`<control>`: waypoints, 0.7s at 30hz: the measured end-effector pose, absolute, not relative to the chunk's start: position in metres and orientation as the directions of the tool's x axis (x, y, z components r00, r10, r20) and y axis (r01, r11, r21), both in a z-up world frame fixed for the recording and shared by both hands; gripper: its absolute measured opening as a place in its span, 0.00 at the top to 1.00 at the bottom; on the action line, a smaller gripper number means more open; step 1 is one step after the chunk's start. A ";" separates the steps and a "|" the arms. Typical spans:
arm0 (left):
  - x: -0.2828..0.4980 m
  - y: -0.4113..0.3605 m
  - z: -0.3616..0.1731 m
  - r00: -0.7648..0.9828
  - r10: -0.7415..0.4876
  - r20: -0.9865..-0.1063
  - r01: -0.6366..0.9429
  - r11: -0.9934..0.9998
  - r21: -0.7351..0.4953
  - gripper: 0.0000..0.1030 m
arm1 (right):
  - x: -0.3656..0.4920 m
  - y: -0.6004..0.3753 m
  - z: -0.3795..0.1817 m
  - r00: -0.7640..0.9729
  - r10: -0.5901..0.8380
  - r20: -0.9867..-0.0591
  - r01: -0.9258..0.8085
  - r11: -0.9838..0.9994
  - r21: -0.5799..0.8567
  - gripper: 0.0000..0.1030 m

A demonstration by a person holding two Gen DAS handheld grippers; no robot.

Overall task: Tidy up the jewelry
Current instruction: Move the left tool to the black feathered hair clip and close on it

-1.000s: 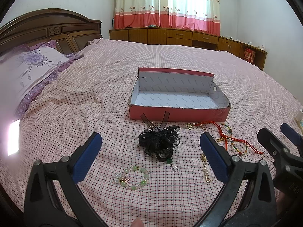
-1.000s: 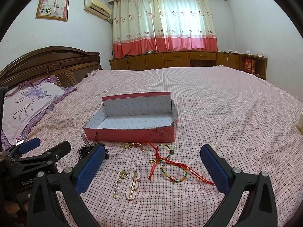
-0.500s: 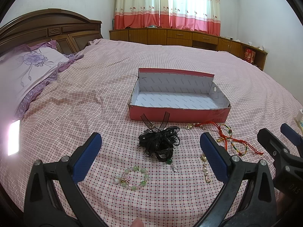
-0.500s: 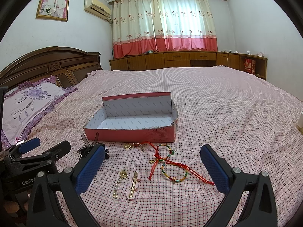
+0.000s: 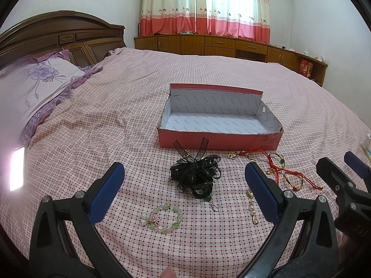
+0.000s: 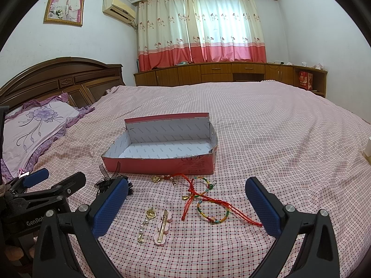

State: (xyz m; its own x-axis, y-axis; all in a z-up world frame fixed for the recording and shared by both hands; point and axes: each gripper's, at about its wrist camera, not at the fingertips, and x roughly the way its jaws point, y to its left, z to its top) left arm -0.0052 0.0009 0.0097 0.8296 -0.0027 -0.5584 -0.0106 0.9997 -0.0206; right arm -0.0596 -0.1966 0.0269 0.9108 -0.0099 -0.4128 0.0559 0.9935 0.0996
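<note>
Jewelry is spread out on the checked bed sheet (image 6: 266, 139), just in front of the open pink box (image 6: 162, 164), which is seen empty, lid flap stood up at the back. Nothing's been put in yet. Closest to the box's front wall, a black ribbon hair clip (image 5: 196, 173) is piled up, with a small gold charm (image 6: 155, 178) and two red-cord bracelets (image 6: 204, 199) strung with coloured beads laid further right. Nearer the edge of the bed, a green bead bracelet (image 5: 162, 217) is found on the left, a pearl-and-gold earring (image 6: 145, 225) in the middle, and a pink flower hair clip (image 6: 162, 227) just beside that.

The left tool (image 5: 183, 192) is held wide open above the sheet, nothing gripped, with the black clip and green bracelet framed between its blue pads. The right tool (image 6: 185, 203) is also held wide open and empty, with the earring, pink clip and red cords seen between its pads. A purple flowered pillow (image 6: 30, 129) is parked by the headboard, well apart from everything.
</note>
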 end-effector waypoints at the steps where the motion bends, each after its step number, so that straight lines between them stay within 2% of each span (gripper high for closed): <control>1: -0.005 0.002 0.010 0.829 -0.002 -0.559 -0.012 1.000 -0.021 0.06 | -0.059 -0.197 0.027 0.911 -0.010 -0.413 0.056 0.993 0.099 0.00; 21: 0.035 0.010 -0.014 0.770 -0.028 -0.638 -0.010 0.998 -0.057 0.06 | -0.046 -0.223 0.020 0.898 -0.050 -0.437 0.109 0.988 0.111 0.00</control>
State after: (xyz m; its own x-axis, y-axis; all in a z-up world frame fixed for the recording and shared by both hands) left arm 0.0346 0.0096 -0.0140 0.7697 -0.0283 -0.6378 -0.0104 0.9983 -0.0569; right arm -0.0458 -0.2228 0.0197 0.8980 -0.0496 -0.4372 0.1088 0.9878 0.1114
